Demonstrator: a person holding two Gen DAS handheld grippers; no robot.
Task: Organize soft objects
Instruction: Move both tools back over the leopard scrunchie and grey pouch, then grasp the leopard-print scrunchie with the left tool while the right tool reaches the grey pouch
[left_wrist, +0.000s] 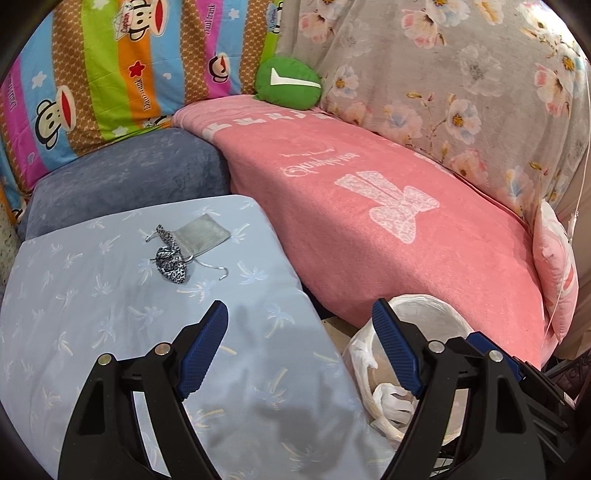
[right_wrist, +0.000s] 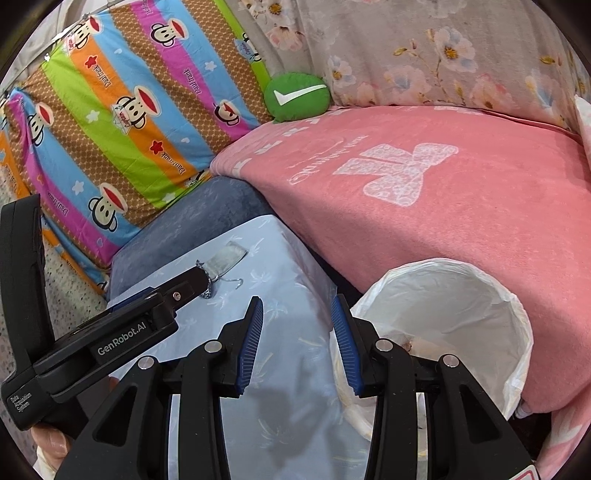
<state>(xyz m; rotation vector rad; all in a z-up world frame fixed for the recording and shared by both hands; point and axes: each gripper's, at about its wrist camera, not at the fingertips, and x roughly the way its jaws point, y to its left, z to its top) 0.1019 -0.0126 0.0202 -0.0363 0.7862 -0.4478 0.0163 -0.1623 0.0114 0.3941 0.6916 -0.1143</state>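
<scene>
Basically the grey pouch (left_wrist: 205, 231) and leopard scrunchie (left_wrist: 170, 263) lie ahead-left of the empty, wide-spread left gripper (left_wrist: 299, 345), nearer than the half-spread, empty right gripper (right_wrist: 297, 343).

Pale blue cushion (left_wrist: 110, 332) open; lined bin (right_wrist: 443, 317) crowds right.

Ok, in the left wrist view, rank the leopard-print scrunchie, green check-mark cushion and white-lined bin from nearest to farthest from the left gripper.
1. White-lined bin, beside the right finger.
2. Leopard-print scrunchie, ahead to the left on the pale blue pillow.
3. Green check-mark cushion, far back against the bedding.
</scene>
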